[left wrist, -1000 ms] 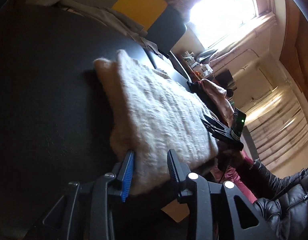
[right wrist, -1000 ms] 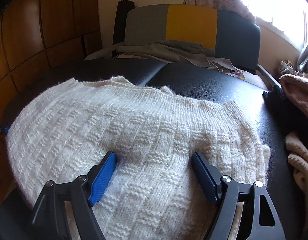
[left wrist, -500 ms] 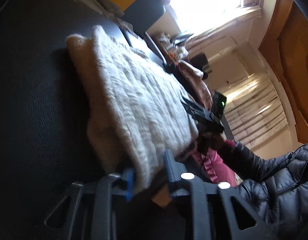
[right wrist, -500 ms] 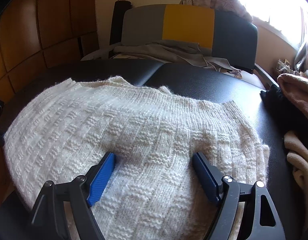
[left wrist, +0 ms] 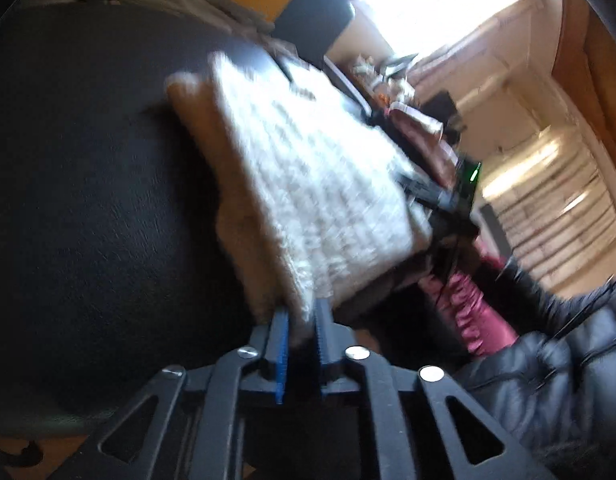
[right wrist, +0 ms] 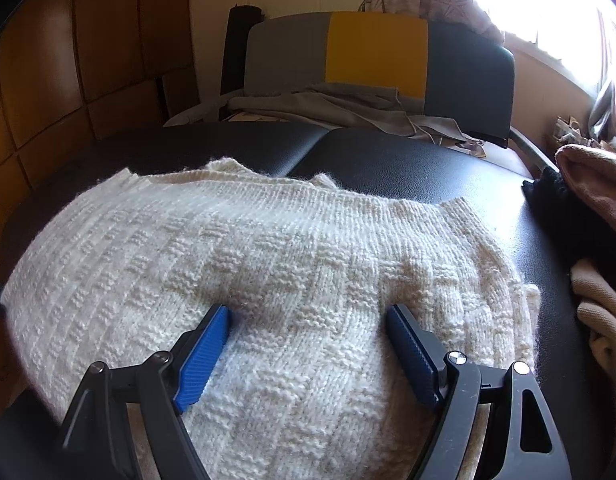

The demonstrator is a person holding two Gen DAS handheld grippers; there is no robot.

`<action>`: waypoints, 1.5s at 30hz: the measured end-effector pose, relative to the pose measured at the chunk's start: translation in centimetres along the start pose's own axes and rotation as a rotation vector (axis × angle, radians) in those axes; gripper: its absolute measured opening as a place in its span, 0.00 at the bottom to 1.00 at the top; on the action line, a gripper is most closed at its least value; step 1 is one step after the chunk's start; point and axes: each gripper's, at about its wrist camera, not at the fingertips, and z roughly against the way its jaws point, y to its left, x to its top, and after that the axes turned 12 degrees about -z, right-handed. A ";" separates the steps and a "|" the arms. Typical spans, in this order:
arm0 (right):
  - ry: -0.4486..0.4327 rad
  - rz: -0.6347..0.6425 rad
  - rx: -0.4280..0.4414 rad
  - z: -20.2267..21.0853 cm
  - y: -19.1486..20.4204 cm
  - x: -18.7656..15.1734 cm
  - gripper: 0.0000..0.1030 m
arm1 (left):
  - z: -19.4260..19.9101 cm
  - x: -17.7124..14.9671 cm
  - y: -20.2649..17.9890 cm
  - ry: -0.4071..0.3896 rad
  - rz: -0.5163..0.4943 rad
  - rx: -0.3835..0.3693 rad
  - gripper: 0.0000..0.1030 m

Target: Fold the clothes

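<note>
L fingers (left wrist: 300,322) pinch sweater (left wrist: 308,184) edge, jaws easing open | R fingers (right wrist: 310,330) wide, resting on sweater (right wrist: 243,256) | sweater on bench (right wrist: 408,168) | risk: thin L grip slips, fold flops; R may drag knit.

The sweater (right wrist: 267,264) is soft, bumpy white wool. The table (right wrist: 448,176) looks like smooth, shiny black leather. The wall (right wrist: 87,60) is glossy brown wood.
</note>
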 end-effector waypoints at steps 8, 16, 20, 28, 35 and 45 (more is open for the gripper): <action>0.072 0.034 -0.007 0.2 0.9 1.1 0.80 | -1.4 8.3 -2.0 -0.170 -0.026 0.151 0.20; 0.102 0.141 0.049 0.7 1.9 5.3 0.89 | -9.9 11.3 -2.4 -0.009 -0.086 0.444 0.19; 0.176 0.120 0.002 -2.2 -0.3 5.2 0.92 | -10.9 10.0 -1.5 -0.006 -0.045 0.496 0.18; 0.117 -0.061 0.030 -1.5 -2.4 2.2 0.96 | -11.4 11.6 -0.5 -0.014 -0.078 0.533 0.17; 0.098 -0.080 0.047 -1.2 -2.1 2.2 0.98 | -5.4 10.3 1.5 -0.146 0.071 0.428 0.25; 0.073 -0.078 0.043 -1.1 -2.0 2.1 0.99 | -4.0 8.2 9.4 -0.066 0.357 0.149 0.45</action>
